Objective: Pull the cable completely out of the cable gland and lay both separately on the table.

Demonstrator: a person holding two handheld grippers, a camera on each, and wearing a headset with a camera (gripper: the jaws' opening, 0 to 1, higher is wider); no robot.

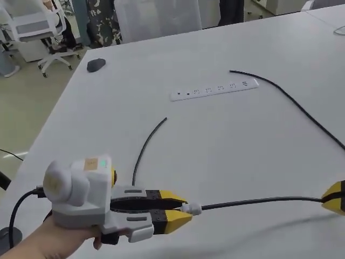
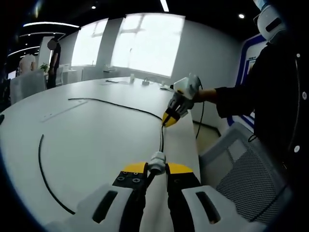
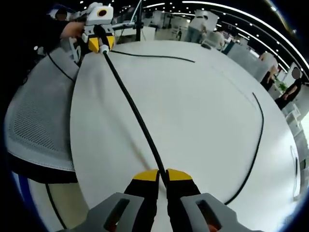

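Left gripper (image 1: 180,209): clamped on small white plastic cable gland (image 1: 191,208), held above white desk (image 1: 226,140). Right gripper (image 1: 334,197): pinching thin black cable (image 1: 259,202), stretched between both. Risk: cable slips through right gripper if gland binds.

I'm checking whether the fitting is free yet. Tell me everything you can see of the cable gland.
The cable gland is a small white fitting, plastic by its look, rounded at the end. It is pinched between the yellow tips of the left claw, held off the table. The black cable comes straight out of it and runs taut to the right claw, so it is not free.
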